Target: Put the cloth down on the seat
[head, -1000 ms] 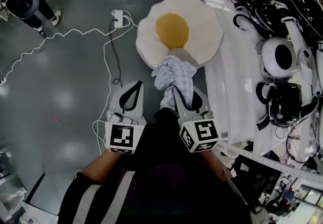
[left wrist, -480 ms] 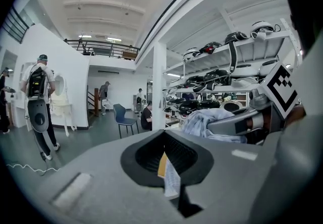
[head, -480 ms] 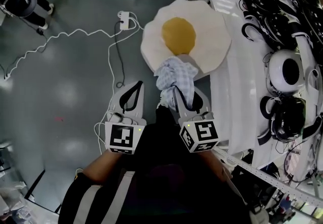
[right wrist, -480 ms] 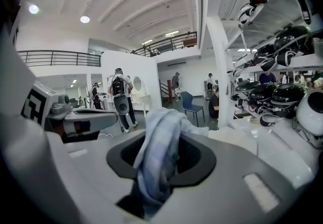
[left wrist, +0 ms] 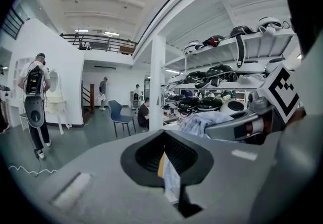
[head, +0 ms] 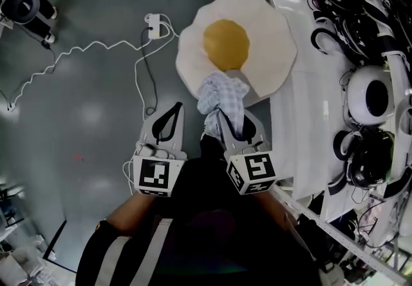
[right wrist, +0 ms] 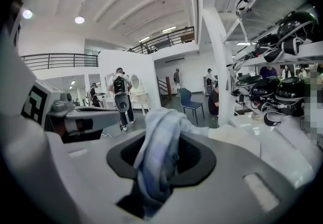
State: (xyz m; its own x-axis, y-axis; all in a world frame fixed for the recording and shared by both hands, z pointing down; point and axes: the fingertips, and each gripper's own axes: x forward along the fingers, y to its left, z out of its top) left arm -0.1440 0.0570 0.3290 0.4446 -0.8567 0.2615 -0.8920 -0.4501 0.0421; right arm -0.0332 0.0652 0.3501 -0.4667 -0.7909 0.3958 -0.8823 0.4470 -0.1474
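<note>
The seat (head: pixel 270 46) is a fried-egg shaped cushion, white with a yellow middle, on the grey floor. A pale blue checked cloth (head: pixel 222 96) hangs bunched over the seat's near edge. My right gripper (head: pixel 219 116) is shut on the cloth, which spills out between its jaws in the right gripper view (right wrist: pixel 157 142). My left gripper (head: pixel 176 108) stays to the left of the cloth, over bare floor, with its jaws together and nothing held. In the left gripper view the cloth (left wrist: pixel 202 122) shows to the right of the left gripper (left wrist: pixel 166 167).
A white cable and power strip (head: pixel 153 20) lie on the floor left of the seat. White shelving (head: pixel 309 104) with black and white helmets (head: pixel 370 88) runs along the right. A person (head: pixel 26 1) stands at the far upper left.
Both grippers keep the same pose and the cloth stays gripped. The seat has shifted slightly in the picture, and the person at the upper left has moved further toward the corner.
</note>
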